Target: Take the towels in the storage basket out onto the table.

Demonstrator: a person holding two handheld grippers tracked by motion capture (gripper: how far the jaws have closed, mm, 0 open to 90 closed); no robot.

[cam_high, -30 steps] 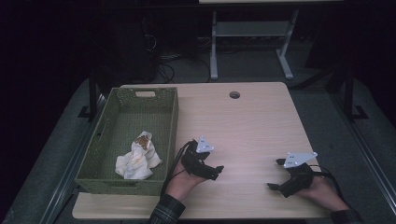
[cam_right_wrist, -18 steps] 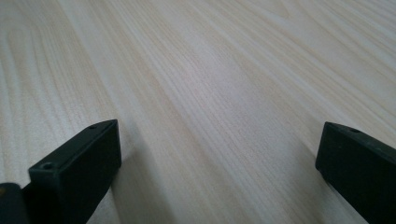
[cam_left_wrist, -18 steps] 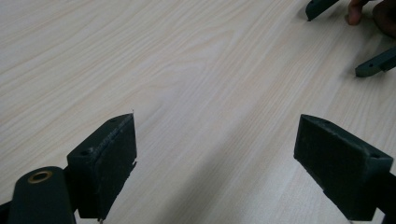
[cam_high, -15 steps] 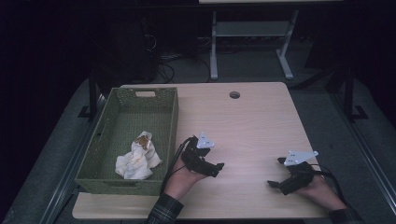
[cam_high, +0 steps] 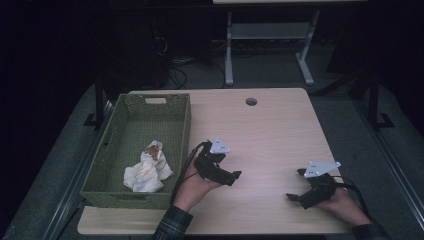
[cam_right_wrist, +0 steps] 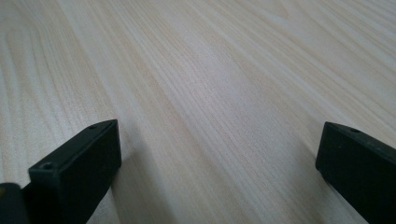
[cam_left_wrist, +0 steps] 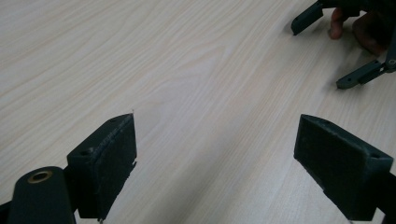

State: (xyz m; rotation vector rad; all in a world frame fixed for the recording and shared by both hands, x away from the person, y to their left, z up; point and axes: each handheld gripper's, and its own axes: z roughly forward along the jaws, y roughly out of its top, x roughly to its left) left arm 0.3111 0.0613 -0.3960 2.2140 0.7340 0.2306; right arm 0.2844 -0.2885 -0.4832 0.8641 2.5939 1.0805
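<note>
Both grippers have drifted slightly nearer the person; left gripper (cam_high: pixel 235 175) and right gripper (cam_high: pixel 292 196) rest on the surface (cam_high: pixel 280 130), fingers spread wide, empty. Crumpled cloth (cam_high: pixel 147 170), probably stained, lies in the green basket (cam_high: pixel 185 125): soft, light; pinch a raised fold.

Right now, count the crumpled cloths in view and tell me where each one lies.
1. The crumpled cloth lies inside the green basket at the left of the table, toward its near end. It is bunched, so another piece folded inside it could be hidden.
</note>
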